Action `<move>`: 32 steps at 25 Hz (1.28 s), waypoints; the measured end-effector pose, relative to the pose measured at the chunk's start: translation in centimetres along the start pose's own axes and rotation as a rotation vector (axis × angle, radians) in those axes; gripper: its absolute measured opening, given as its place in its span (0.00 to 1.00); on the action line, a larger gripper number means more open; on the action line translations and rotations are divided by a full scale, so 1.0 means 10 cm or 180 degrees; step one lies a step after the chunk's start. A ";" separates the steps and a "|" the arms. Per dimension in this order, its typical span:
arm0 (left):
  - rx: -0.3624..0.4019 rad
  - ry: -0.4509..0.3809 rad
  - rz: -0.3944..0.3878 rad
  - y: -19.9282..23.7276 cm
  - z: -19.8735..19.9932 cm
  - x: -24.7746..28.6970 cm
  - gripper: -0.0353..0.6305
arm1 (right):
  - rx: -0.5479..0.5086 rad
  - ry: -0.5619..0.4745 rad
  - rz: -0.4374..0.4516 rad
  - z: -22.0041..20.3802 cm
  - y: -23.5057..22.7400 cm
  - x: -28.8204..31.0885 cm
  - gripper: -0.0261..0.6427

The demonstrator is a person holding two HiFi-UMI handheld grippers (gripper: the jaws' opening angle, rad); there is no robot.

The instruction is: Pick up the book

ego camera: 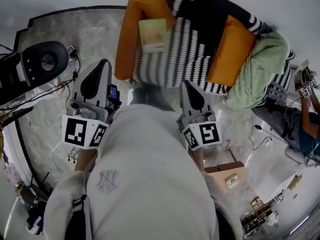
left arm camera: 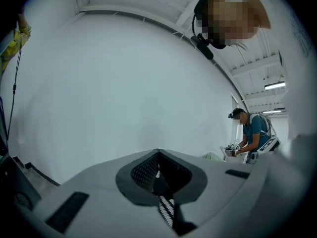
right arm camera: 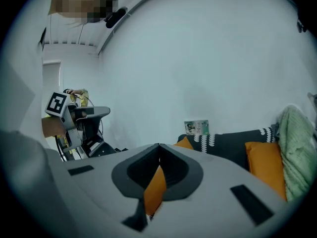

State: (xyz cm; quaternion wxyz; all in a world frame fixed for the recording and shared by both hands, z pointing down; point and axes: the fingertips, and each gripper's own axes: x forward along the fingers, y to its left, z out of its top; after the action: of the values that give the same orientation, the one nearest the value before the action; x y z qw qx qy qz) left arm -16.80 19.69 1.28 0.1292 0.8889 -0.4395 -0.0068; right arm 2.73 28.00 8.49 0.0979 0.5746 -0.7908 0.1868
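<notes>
Book pickup not started, approach only.
Book [ego camera: 152, 34] lies on the sofa [ego camera: 200, 29]; left gripper [ego camera: 102, 64] and right gripper [ego camera: 187, 84] sit just short of the sofa, both jaws closed and empty.

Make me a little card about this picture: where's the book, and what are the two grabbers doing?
Book: on the sofa, beside an orange cushion, untouched
Left gripper: shut, empty, apart from the book
Right gripper: shut, empty, apart from the book
Also on sofa: green blanket
</notes>
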 end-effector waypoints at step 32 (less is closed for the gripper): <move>-0.0016 -0.0263 0.0402 -0.15 0.12 0.75 0.07 | -0.0225 -0.0084 0.0344 0.45 -0.87 0.52 0.06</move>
State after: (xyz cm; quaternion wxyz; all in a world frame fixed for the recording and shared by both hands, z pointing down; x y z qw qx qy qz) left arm -11.14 14.39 0.49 0.1133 0.8580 -0.4996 -0.0365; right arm 9.55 19.28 7.87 0.0975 0.5297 -0.8280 0.1563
